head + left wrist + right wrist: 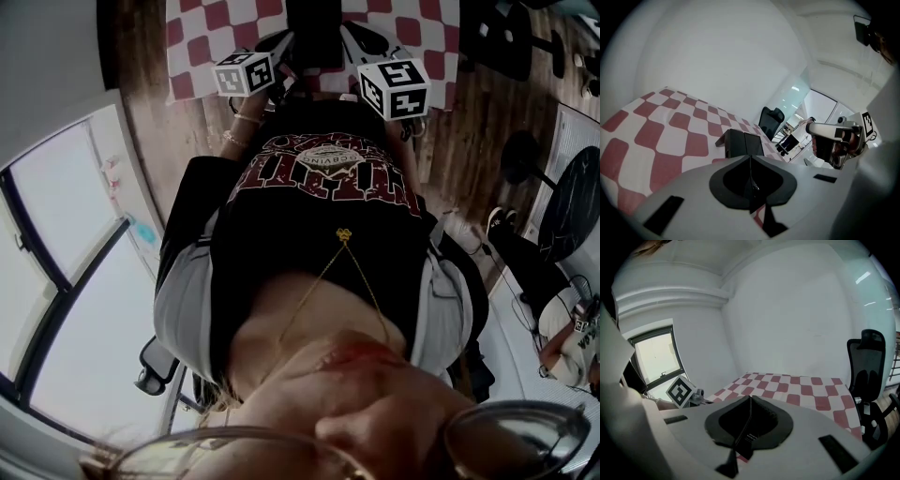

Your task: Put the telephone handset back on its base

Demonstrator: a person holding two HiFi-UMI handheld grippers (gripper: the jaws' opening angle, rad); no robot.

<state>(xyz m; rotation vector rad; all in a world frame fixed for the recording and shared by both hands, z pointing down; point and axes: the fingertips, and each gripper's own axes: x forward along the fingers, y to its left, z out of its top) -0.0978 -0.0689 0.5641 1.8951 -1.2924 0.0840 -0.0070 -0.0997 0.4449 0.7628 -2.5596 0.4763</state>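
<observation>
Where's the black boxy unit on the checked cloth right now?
Left gripper view: the black boxy unit sits on the checked cloth just beyond the shut jaws, centre frame, with the black office chair behind it.

Left tongs (750, 183) closed, empty. Right tongs (744, 426) closed, empty. Both side by side.

checked tablecloth (801, 390) | black office chair (865, 378) beside it | wooden floor (155, 122)

Shirt (323, 173) print in dark red block letters, upside down and stretched, not legible, small banner line in its middle likewise unreadable, left marker cube (246, 73) and right marker cube (395, 89) carry black-and-white square codes, no lettering, nothing else readable.
</observation>
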